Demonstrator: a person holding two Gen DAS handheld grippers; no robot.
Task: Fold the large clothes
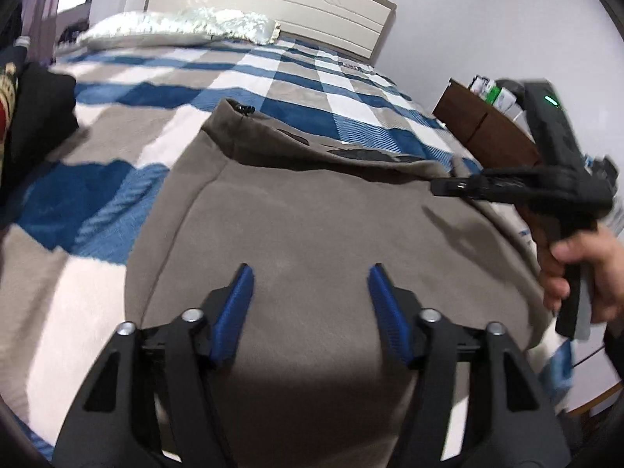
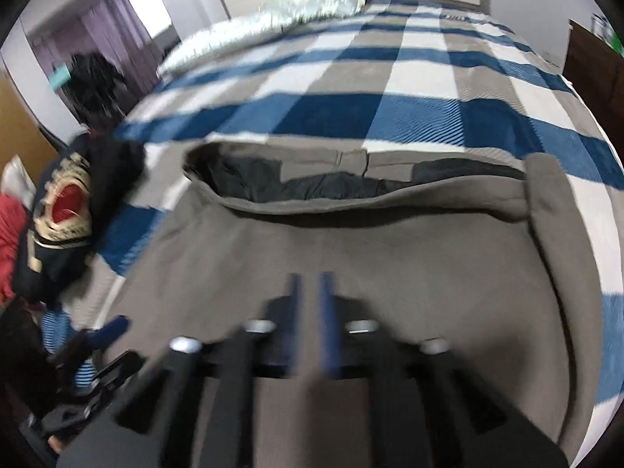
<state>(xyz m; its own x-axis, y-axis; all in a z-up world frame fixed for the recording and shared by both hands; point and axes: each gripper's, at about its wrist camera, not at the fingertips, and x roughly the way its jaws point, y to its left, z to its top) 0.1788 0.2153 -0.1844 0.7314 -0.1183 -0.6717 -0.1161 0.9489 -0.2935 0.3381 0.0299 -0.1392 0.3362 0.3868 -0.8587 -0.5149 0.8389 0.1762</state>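
A grey garment (image 1: 312, 218), apparently trousers or a skirt with a dark lining showing at the open waistband (image 2: 351, 183), is spread flat on the checked bedspread (image 1: 273, 89), waistband towards the pillow (image 1: 175, 27). The left gripper (image 1: 310, 277) is held just above the cloth with its jaws wide apart and nothing between them. The right gripper (image 2: 310, 284) is seen over the garment's middle, its blue fingers (image 2: 325, 312) drawn nearly together with only a narrow gap; no cloth appears to be caught, though the view is blurred. In the left view it is seen beside the waistband's right end.

The fabric is judged to be thick, soft and limp, fairly heavy for clothing, and neither slippery nor fragile; sagging is to be expected if it is lifted at one point. Hold is best taken at two corners together, at the waistband ends or the hem, where seams give firmer purchase. A dark heap of clothes (image 2: 70, 202) lies left of the garment.
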